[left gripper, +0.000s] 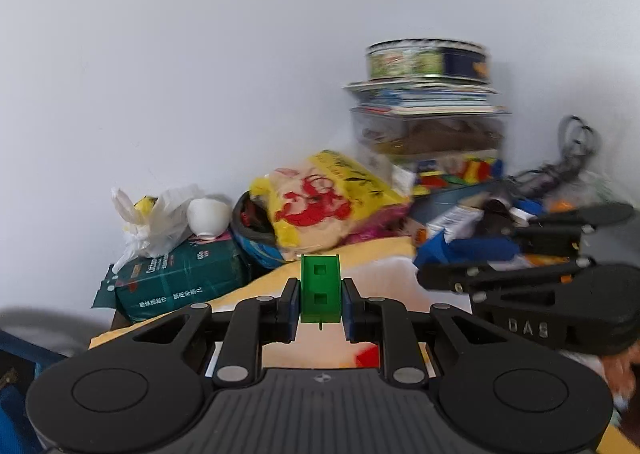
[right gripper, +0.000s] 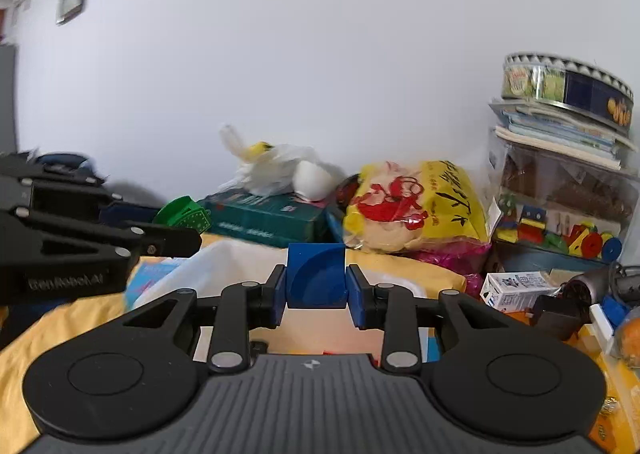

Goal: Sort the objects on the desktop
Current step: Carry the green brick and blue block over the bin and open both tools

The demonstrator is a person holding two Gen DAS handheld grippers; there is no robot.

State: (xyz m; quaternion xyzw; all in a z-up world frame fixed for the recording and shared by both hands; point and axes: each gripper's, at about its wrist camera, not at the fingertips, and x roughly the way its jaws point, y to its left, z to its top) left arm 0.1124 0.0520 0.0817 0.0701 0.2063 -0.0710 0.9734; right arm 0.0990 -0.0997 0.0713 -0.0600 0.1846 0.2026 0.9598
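So both grippers are loaded right now. The left gripper [left gripper: 320, 296] has its jaws drawn narrow and clamped on a green block [left gripper: 320, 288], a little plastic piece with two square holes in its face, held upright by its flat sides. The right gripper [right gripper: 316, 286] is pinching a blue block [right gripper: 316, 276], squarish with a curved scoop moulded into the front, jaws a touch wider since the piece is wider. Both blocks hang in the air above the yellow-covered desk [right gripper: 60, 330], over a white tray [right gripper: 224, 262] near the middle.

Handling guess: these look like hard, hollow toy plastic, so light and stiff, nothing fragile. Smooth faces can be slippery though, so grabbing across two flat parallel sides, as both are now, seems the right hold. I'd avoid the blue one's scooped face, pads would slide on the curve.

Further out, along the back edge by the wall: a green tissue pack [left gripper: 180, 282] with a white plastic bag [left gripper: 156, 221] on it, a yellow snack bag [left gripper: 324, 201], and toward the right back corner a clear box [right gripper: 568, 189] of more coloured toy pieces, with books and a round tin [right gripper: 568, 85] stacked on top.
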